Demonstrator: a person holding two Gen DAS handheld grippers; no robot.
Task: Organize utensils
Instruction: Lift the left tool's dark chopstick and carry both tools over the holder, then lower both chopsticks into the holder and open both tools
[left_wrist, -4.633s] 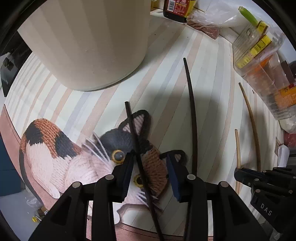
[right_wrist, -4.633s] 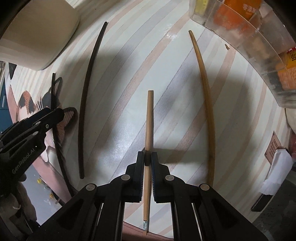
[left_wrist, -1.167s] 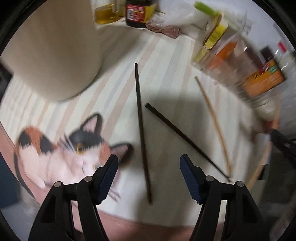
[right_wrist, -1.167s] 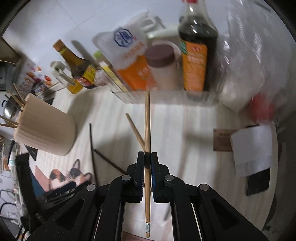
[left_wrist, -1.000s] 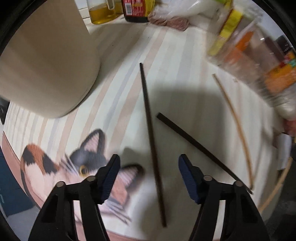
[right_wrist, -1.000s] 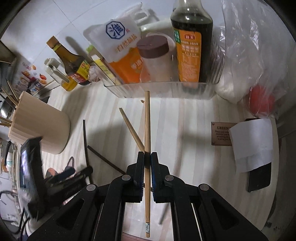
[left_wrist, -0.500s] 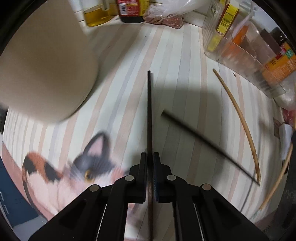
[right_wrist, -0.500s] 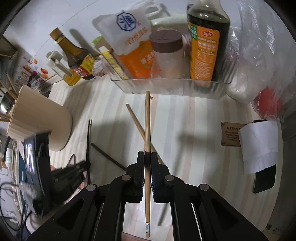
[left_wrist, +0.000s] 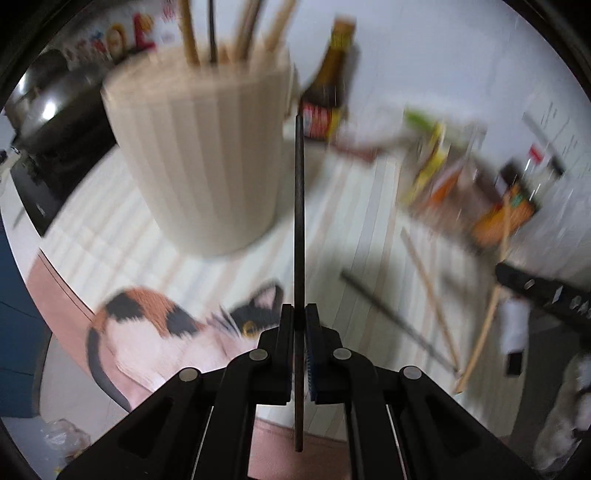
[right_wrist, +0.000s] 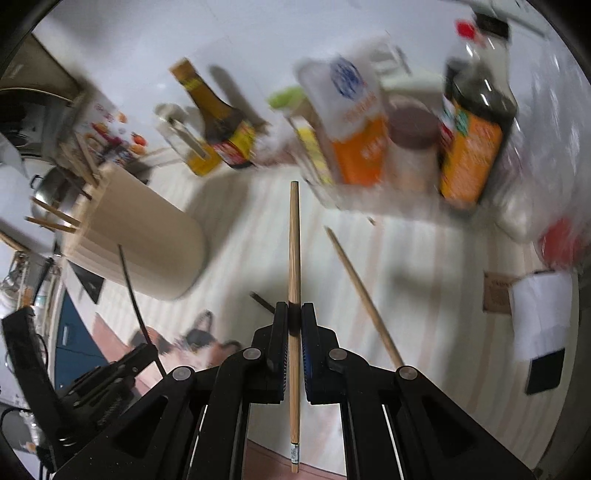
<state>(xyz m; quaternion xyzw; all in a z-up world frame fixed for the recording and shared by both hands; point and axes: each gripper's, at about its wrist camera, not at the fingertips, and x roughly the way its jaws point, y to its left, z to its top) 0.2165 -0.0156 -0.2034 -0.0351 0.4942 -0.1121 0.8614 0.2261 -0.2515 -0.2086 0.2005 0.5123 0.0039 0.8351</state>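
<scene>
White wall (right_wrist: 258, 44) behind the table (right_wrist: 424, 266), which has a pale striped top with a pinkish-brown rim and a printed calico cat (left_wrist: 159, 325). Dark pot (left_wrist: 55, 110) sits on a black stovetop (left_wrist: 48, 177) far left. Blue cabinet front (right_wrist: 70, 343) below the table edge. Both views motion-blurred.
</scene>
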